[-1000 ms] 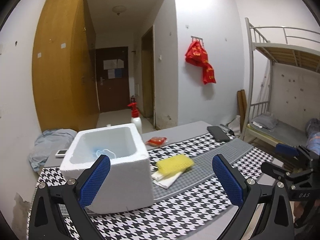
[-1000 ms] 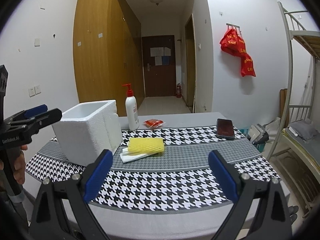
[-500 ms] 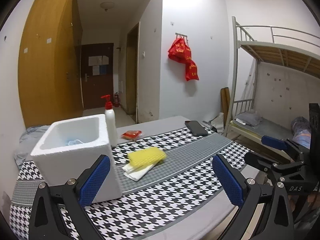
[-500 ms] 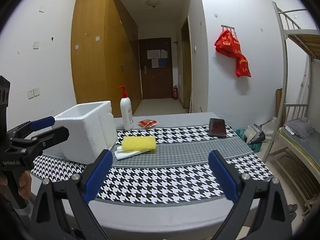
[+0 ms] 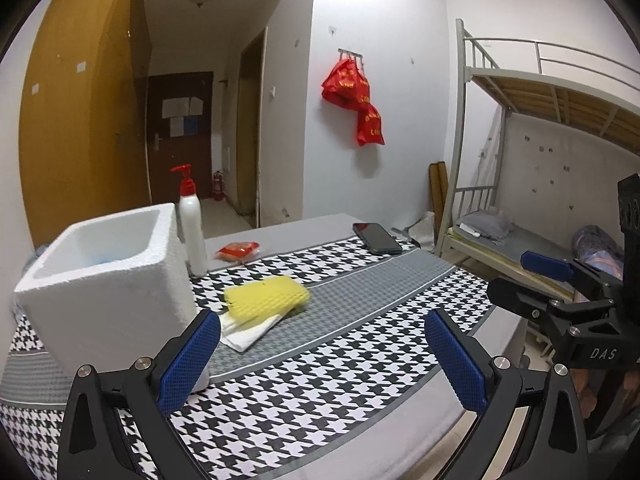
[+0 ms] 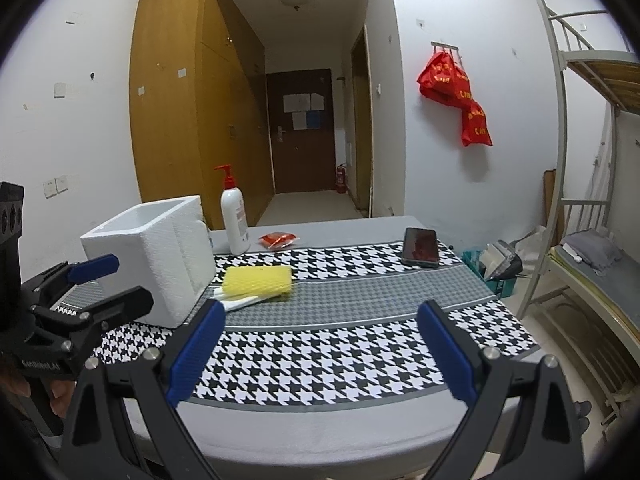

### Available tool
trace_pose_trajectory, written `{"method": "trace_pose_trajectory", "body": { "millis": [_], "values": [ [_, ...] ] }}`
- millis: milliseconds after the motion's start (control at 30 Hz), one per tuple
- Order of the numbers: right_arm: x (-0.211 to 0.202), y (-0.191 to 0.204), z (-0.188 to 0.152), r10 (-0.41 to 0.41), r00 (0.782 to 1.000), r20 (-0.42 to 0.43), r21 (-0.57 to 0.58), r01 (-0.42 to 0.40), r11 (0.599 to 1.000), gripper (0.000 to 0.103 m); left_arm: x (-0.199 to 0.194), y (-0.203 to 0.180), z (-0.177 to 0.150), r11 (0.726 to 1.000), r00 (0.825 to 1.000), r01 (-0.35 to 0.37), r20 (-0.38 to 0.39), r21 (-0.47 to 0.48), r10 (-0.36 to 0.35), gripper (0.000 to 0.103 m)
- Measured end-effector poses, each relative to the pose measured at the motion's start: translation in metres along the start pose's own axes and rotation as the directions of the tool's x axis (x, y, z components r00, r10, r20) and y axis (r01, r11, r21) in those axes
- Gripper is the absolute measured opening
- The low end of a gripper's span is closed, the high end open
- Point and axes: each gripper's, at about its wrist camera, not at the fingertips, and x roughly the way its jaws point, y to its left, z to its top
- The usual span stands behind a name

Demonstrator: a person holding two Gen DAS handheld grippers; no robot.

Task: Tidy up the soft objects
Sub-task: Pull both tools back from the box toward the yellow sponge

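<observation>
Nearest, the left gripper (image 5: 322, 356) and the right gripper (image 6: 320, 350) both hover above the table's near edge with blue-padded fingers spread wide, holding nothing. "DAS" reads on the right gripper's body in the left wrist view. Beyond them, on the houndstooth tablecloth (image 6: 320, 364), the yellow sponge (image 6: 258, 279) lies flat on white folded tissues (image 6: 236, 303), its long axis running left to right, just beside the white foam box (image 6: 154, 258). Farther back stand a red-capped pump bottle (image 6: 234, 222), a red packet (image 6: 277, 239) and a dark phone (image 6: 420, 247). Red bags (image 6: 456, 96) hang on the wall; a bunk bed (image 5: 532, 184) stands to the right.
</observation>
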Motion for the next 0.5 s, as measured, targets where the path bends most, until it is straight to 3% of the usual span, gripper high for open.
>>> {"method": "trace_pose_trajectory", "body": {
  "millis": [300, 500],
  "values": [
    [0.01, -0.007, 0.0, 0.004, 1.0, -0.003, 0.002, -0.004, 1.0, 0.098, 0.005, 0.002, -0.009, 1.0, 0.999, -0.003, 0.036, -0.01, 0.004, 0.102],
    [0.015, -0.013, -0.003, 0.015, 1.0, 0.005, 0.013, -0.015, 1.0, 0.098, 0.018, 0.005, -0.015, 0.999, 1.0, -0.027, 0.015, -0.019, 0.027, 0.102]
  ]
}}
